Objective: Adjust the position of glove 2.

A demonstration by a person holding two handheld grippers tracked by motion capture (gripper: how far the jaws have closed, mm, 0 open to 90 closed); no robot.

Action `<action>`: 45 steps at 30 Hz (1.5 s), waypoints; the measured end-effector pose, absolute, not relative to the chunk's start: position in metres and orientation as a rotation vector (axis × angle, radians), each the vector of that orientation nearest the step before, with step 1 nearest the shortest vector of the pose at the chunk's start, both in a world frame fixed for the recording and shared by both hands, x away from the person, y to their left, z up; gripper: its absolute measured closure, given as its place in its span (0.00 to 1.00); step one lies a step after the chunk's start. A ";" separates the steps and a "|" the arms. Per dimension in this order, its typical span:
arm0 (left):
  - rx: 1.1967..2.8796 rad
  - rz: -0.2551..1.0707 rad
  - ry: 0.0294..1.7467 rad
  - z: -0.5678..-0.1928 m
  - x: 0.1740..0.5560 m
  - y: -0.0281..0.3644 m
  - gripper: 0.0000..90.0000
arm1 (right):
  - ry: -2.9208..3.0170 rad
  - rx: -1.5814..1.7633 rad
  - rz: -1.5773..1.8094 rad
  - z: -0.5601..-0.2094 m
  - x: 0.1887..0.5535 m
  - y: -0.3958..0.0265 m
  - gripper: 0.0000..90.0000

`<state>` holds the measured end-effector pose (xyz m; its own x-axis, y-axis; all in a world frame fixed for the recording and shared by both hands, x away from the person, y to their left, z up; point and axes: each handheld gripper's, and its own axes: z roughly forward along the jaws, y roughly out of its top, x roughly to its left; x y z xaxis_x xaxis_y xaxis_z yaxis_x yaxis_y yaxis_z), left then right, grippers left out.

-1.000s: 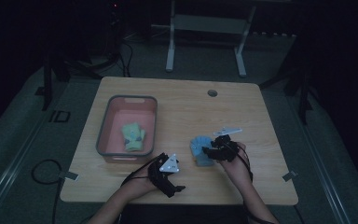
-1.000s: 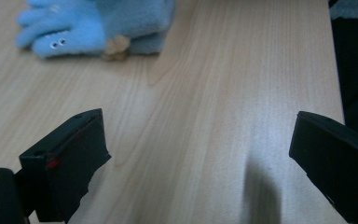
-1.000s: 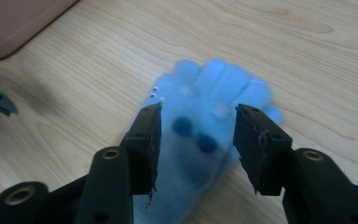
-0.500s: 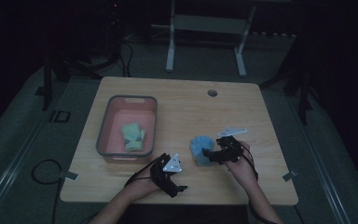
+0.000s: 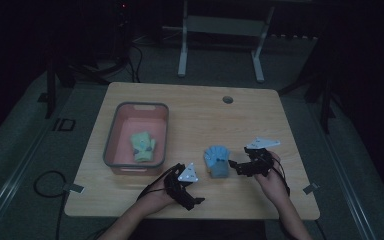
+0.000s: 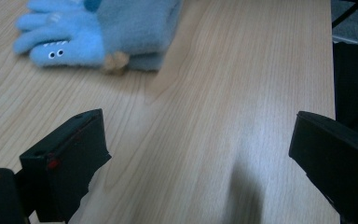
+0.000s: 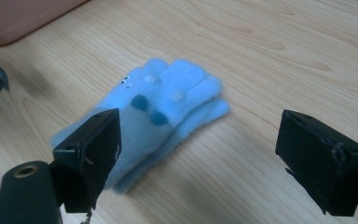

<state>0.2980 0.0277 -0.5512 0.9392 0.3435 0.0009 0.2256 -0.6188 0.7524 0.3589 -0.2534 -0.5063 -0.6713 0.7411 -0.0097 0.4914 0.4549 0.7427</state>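
The pair of blue gloves lies stacked on the counter beside the pink bin, released: the right gripper, jaws just opened, is empty. The left gripper is also open. Next, the pair is judged due for the bin. Dim light obscures the green gloves inside

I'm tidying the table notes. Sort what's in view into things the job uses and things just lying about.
In use:
- blue gloves, stacked flat on the table
- right gripper, open beside them
- left gripper, open
- pink bin
- green gloves inside the bin

Lying about:
- cable on the floor
- metal stand behind
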 end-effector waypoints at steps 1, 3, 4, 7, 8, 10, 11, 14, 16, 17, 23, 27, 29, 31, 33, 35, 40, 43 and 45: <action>2.261 0.188 0.403 -0.551 0.298 0.026 0.05 | 2.372 1.069 1.060 -0.506 0.359 -0.256 0.16; 2.262 0.183 0.411 -0.550 0.300 0.024 0.05 | 2.368 1.104 1.056 -0.505 0.359 -0.260 0.16; 2.258 0.178 0.414 -0.549 0.301 0.022 0.05 | 2.364 1.115 1.050 -0.505 0.359 -0.261 0.15; 2.249 0.182 0.411 -0.547 0.302 0.018 0.05 | 2.309 1.123 1.097 -0.501 0.358 -0.265 0.14; 2.249 0.182 0.411 -0.547 0.302 0.018 0.05 | 2.309 1.123 1.097 -0.501 0.358 -0.265 0.14; 2.239 0.192 0.403 -0.544 0.304 0.012 0.05 | 2.312 1.133 1.158 -0.498 0.359 -0.268 0.13; 2.236 0.193 0.398 -0.543 0.305 0.010 0.05 | 2.311 1.137 1.165 -0.498 0.359 -0.268 0.13; 2.245 0.229 0.366 -0.540 0.310 0.004 0.05 | 2.330 1.127 1.159 -0.498 0.360 -0.268 0.16; 2.242 0.233 0.352 -0.537 0.313 0.000 0.06 | 2.339 1.135 1.165 -0.499 0.363 -0.269 0.24; 2.246 0.231 0.335 -0.536 0.314 -0.002 0.07 | 2.358 1.133 1.171 -0.500 0.364 -0.269 0.29; 2.264 0.287 0.256 -0.533 0.319 -0.019 0.17 | 2.393 1.155 1.216 -0.500 0.377 -0.264 0.49; 2.269 0.344 0.209 -0.533 0.323 -0.027 0.23 | 2.405 1.139 1.217 -0.502 0.388 -0.252 0.51; 2.268 0.366 0.191 -0.532 0.326 -0.031 0.29 | 2.421 1.134 1.196 -0.503 0.395 -0.246 0.51; 2.260 0.357 0.200 -0.532 0.330 -0.035 0.32 | 2.427 1.145 1.176 -0.506 0.401 -0.240 0.54; 2.274 0.362 0.192 -0.533 0.334 -0.039 0.35 | 2.429 1.160 1.160 -0.508 0.404 -0.238 0.56; 2.291 0.363 0.197 -0.534 0.337 -0.041 0.37 | 2.446 1.192 1.131 -0.513 0.413 -0.234 0.63; 2.313 0.356 0.216 -0.539 0.343 -0.044 0.38 | 2.494 1.249 1.074 -0.527 0.426 -0.229 0.57; 2.325 0.363 0.219 -0.542 0.345 -0.045 0.41 | 2.517 1.276 1.043 -0.534 0.426 -0.226 0.51; 2.336 0.361 0.214 -0.545 0.346 -0.047 0.44 | 2.524 1.293 1.038 -0.538 0.425 -0.225 0.48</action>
